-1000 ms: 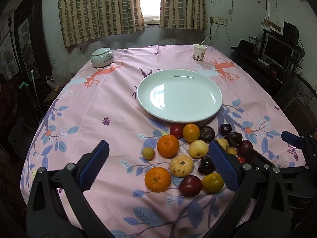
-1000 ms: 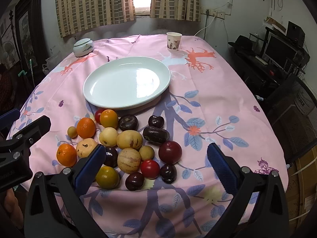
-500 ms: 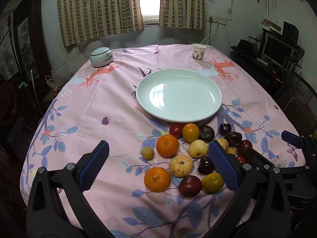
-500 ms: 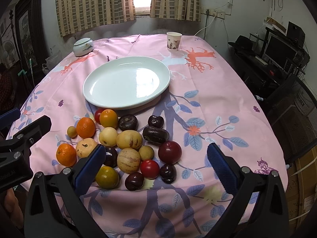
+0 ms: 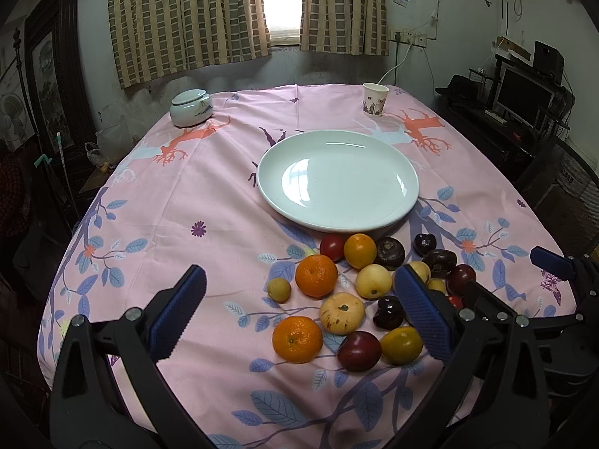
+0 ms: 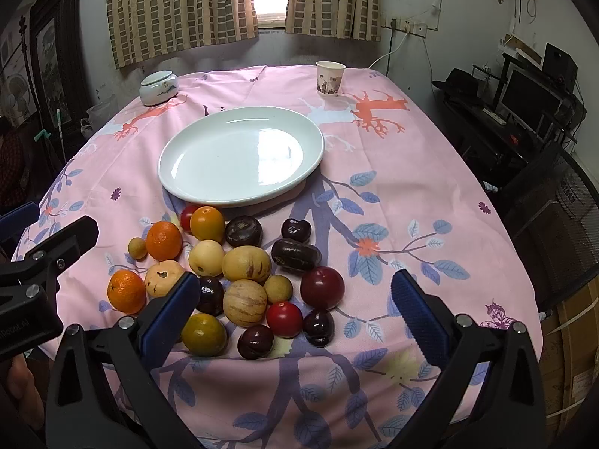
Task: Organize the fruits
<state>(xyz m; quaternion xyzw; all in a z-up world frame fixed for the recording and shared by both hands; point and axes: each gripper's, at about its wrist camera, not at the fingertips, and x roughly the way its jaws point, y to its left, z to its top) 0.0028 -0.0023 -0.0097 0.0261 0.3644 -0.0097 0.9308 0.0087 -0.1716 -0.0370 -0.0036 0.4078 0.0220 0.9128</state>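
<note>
Several fruits lie in a cluster (image 6: 239, 273) on the pink floral tablecloth: oranges (image 5: 297, 338), yellow fruits, a red tomato (image 6: 284, 318), dark plums (image 6: 322, 287) and purple fruits. The cluster also shows in the left wrist view (image 5: 367, 292). An empty white plate (image 5: 337, 179) (image 6: 241, 155) sits just beyond them. My left gripper (image 5: 297, 314) is open and empty above the cluster's left side. My right gripper (image 6: 292, 318) is open and empty above the cluster's near side.
A white lidded ceramic jar (image 5: 191, 107) stands at the far left and a paper cup (image 5: 375, 99) at the far right of the table. A desk with a monitor (image 5: 524, 95) and a mesh chair (image 6: 554, 202) stand to the right.
</note>
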